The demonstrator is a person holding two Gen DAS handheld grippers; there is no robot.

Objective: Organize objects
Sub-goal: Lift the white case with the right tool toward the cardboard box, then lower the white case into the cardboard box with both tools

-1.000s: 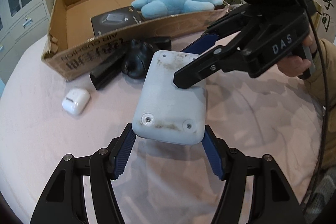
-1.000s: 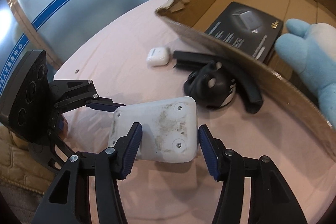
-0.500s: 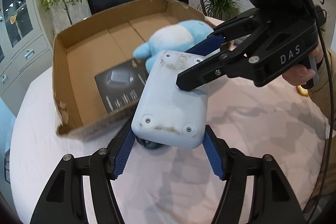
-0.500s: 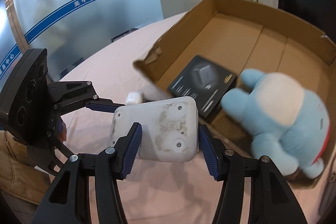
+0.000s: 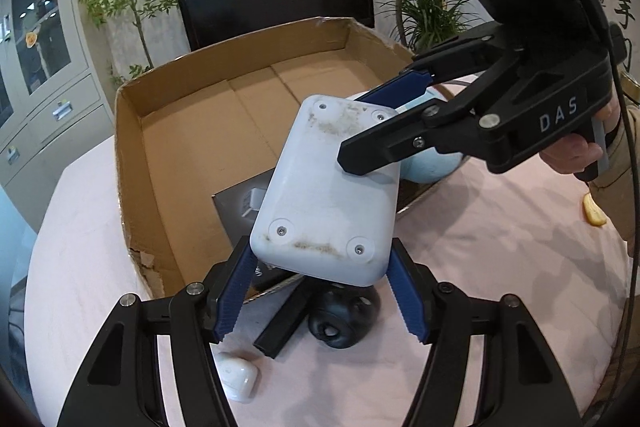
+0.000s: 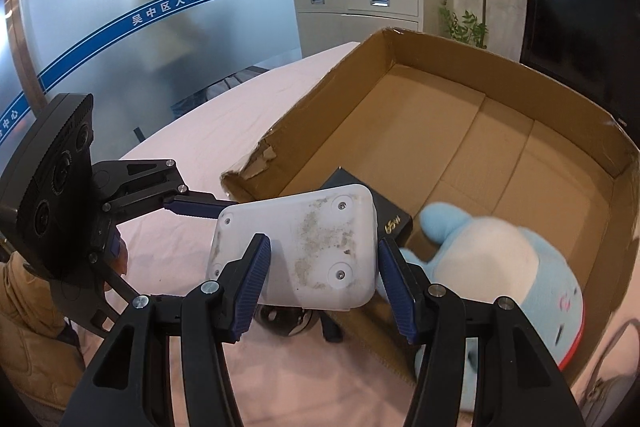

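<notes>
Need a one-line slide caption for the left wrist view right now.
Both grippers, left and right, hold the white device above the cardboard box.

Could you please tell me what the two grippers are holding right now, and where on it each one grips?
Both hold the white plastic case: the left gripper clamps one short end, the right gripper the opposite end, each across its long sides.

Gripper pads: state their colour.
The pads are dark blue with fine ribbing, seen best in the right wrist view.
</notes>
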